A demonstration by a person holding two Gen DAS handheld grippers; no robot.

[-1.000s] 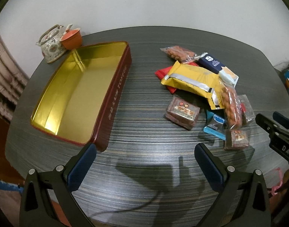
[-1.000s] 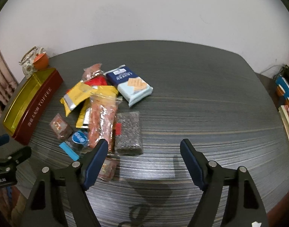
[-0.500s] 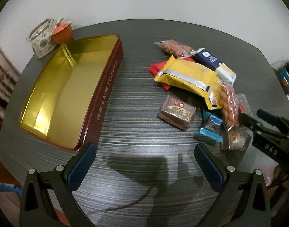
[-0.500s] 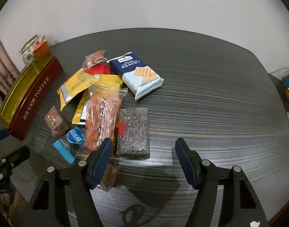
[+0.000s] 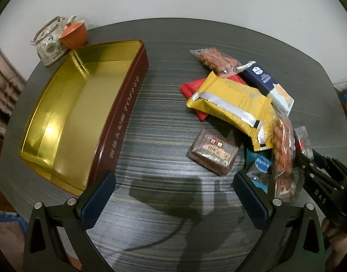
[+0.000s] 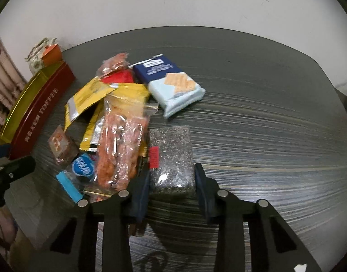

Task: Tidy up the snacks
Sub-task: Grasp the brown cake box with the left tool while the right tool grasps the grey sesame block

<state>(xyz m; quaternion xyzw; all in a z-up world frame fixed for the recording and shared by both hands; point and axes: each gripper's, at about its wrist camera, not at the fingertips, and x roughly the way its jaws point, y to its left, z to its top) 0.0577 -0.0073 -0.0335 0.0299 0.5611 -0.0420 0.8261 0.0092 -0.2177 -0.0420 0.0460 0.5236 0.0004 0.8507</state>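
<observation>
Dark striped table (image 6: pixel 264 117), right gripper (image 6: pixel 172 184) just closed, seemingly clamping speckled grey snack block (image 6: pixel 171 156), left gripper (image 5: pixel 173 195) apart

The flat red foil packet (image 5: pixel 191 87) lies mostly hidden under the yellow foil snack bag (image 5: pixel 230 104). The small blue-labelled clear packet (image 5: pixel 259 170) is partly covered by the clear bag of orange snacks (image 5: pixel 283 149). The gold print on the dark red tin's wall (image 5: pixel 123 122) is illegible except its Latin letters.
</observation>
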